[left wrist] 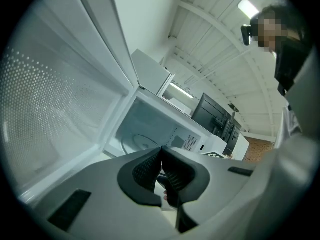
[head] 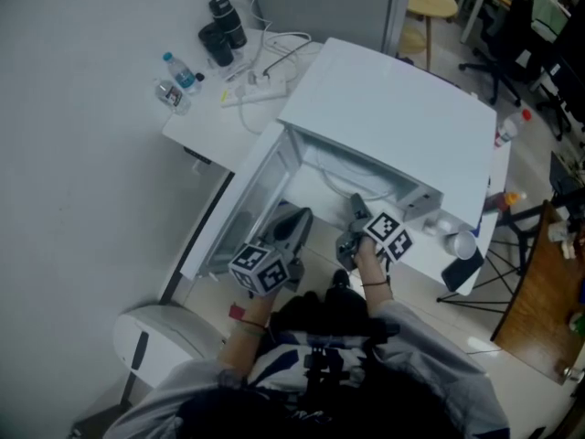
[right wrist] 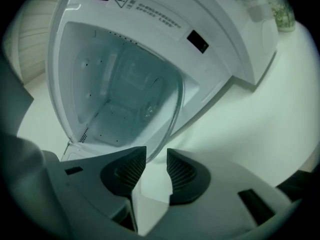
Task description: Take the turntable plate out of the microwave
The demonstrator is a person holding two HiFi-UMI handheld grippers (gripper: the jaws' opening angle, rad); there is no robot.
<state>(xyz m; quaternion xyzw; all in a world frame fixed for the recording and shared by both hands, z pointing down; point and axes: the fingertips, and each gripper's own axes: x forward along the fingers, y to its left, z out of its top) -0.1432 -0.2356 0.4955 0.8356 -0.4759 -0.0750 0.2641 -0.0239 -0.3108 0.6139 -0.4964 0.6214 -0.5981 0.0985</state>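
Observation:
The white microwave (head: 384, 117) stands on a table with its door (head: 245, 199) swung open to the left. In the right gripper view the clear glass turntable plate (right wrist: 145, 104) fills the cavity, and its rim curves down to just in front of the jaw tips. My right gripper (right wrist: 156, 159) is open at the cavity mouth, its pads apart and pressing on nothing. In the head view it (head: 356, 210) reaches into the opening. My left gripper (left wrist: 161, 156) is shut with nothing in it, by the door (left wrist: 60, 84) and pointing at the cavity. In the head view it (head: 294, 222) is low at the opening's left.
A water bottle (head: 183, 71), black cups (head: 224, 27) and a power strip with cables (head: 260, 80) lie on the table behind the door. A white bin (head: 160, 337) stands on the floor at the left. Small items (head: 457, 240) sit right of the microwave.

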